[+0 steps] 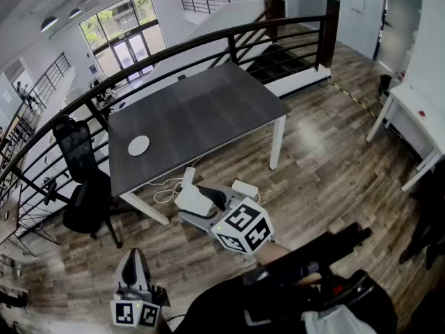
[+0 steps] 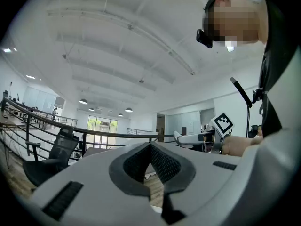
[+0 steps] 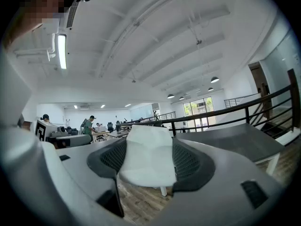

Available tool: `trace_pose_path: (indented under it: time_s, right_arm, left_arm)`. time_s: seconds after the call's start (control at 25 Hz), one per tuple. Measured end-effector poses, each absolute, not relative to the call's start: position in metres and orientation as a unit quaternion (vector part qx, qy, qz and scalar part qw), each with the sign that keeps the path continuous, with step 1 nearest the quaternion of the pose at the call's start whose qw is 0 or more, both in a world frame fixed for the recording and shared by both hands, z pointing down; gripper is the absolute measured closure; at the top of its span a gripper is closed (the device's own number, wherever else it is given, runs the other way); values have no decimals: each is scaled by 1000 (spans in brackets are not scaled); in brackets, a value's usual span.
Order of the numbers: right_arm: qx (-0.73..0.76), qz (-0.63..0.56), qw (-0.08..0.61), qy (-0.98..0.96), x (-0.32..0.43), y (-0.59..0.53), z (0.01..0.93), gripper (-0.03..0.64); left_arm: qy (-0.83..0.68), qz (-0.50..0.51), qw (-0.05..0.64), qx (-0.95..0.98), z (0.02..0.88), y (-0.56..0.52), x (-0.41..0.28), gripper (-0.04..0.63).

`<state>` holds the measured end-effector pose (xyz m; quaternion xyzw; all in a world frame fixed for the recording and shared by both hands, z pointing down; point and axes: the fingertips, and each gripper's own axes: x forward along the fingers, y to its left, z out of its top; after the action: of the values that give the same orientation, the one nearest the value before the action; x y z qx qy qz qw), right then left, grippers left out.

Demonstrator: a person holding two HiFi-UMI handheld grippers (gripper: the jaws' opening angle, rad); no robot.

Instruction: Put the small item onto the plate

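A round white plate (image 1: 138,145) lies near the front left corner of the dark table (image 1: 201,110). My right gripper (image 1: 208,191) is held level over the floor just in front of the table, shut on a small white item (image 1: 192,202). In the right gripper view that white item (image 3: 148,157) fills the gap between the dark pads (image 3: 188,161), and the table (image 3: 235,142) lies ahead to the right. My left gripper (image 1: 135,257) hangs low at the bottom left. Its jaws (image 2: 150,147) meet with nothing between them.
A black office chair (image 1: 80,179) stands left of the table. A curved black railing (image 1: 208,40) runs behind it. White cables (image 1: 169,186) lie on the wooden floor under the table's front edge. Another white table (image 1: 417,113) is at the right.
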<state>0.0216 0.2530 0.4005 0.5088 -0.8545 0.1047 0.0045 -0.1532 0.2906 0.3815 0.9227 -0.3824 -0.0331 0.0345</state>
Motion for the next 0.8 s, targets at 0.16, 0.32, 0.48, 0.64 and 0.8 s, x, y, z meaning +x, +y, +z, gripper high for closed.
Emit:
trace_pose_path:
  time_s: [0.16,0.32,0.48,0.64,0.8]
  right_arm:
    - [507,104,4,-856,18,254,398,305]
    - [508,103,1,-855,20,259,395,304]
    - [512,89,4,-854,20,264,392,305]
    - [514,88,2,-853,19,267,391,305]
    - [510,87,4,-855,11,270,389,305]
  left_arm:
    - [-382,-34,37,923,380,292,-156,591]
    - [-385,-35,39,921,380,296,-156,591]
    - [-385,-34,38,921,382,299,-156,591]
    - [-382,-33,38,923,382,302,-156,591]
    - [-379,-34,40,924,382,304,-160,591]
